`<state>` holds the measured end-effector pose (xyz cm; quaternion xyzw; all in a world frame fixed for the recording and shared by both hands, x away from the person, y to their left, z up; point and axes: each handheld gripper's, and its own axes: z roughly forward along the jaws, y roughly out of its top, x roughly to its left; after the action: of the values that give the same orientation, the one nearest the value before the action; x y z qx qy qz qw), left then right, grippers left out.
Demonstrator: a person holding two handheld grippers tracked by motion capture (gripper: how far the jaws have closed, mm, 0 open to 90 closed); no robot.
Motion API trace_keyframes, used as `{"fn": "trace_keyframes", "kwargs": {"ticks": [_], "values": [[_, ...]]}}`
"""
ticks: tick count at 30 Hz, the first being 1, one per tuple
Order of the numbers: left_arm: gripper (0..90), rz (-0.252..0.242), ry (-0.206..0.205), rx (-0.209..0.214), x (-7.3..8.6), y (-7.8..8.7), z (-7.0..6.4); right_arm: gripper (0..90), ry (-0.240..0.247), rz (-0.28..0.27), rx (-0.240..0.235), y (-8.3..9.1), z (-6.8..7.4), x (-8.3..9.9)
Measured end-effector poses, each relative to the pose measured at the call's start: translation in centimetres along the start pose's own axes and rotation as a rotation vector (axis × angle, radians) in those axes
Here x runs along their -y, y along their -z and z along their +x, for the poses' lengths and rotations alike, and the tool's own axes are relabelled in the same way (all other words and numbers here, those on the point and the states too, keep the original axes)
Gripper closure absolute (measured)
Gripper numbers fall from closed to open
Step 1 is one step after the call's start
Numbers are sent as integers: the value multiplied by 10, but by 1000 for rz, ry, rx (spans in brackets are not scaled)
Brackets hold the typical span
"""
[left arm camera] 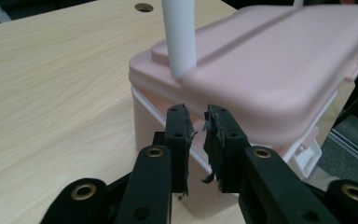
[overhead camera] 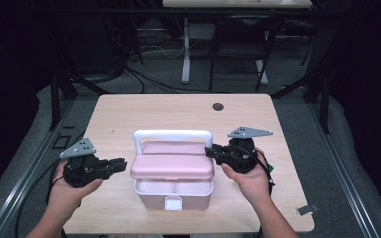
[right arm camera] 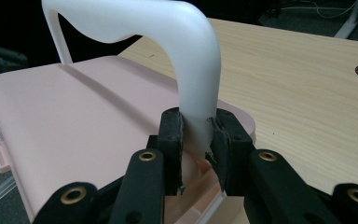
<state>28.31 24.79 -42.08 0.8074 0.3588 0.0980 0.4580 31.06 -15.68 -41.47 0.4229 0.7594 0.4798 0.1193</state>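
Now: one pink box, two grippers, one handle held

Largest of all is the room: dark, with black metal frame legs, loose cables on the grey floor, and one white desk leg [overhead camera: 185,49] standing beyond the table. Next comes the single pale wood-grain rectangular table [overhead camera: 129,114], which carries one round cable hole [overhead camera: 218,106] near its far edge. One small silver clip [overhead camera: 304,210] lies at the near right corner.

Near the front middle of the table stands one pink plastic storage box [overhead camera: 172,171] with a rounded lid. The lid sits slightly raised, so two inner compartments show at the front, along with one white front latch [overhead camera: 172,203]. One white plastic arched carrying handle [overhead camera: 172,135] stands upright over the lid.

Two black two-jaw grippers are in use, each held in one hand. The left gripper [overhead camera: 120,162] sits just beside the box's left end; in the left gripper view its jaws stand a narrow gap apart, holding nothing, aimed at the seam under the lid. The right gripper [overhead camera: 210,150] is at the box's right end, and in the right gripper view its jaws are clamped on the handle's lower right leg.
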Motion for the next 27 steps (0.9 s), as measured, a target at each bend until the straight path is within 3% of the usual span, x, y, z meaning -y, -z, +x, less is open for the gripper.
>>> {"fn": "trace_keyframes", "kwargs": {"ticks": [8, 16, 27], "values": [[894, 46, 0, 46, 15, -14, -8, 742, -3, 16, -7, 0, 0, -4], [898, 80, -42, 102, 8, -36, -23, 742, -2, 19, -11, -1, -1, -3], [899, 75, -45, 99, 3, -38, -28, 729, -15, 12, -14, -1, -3, -1]]}}
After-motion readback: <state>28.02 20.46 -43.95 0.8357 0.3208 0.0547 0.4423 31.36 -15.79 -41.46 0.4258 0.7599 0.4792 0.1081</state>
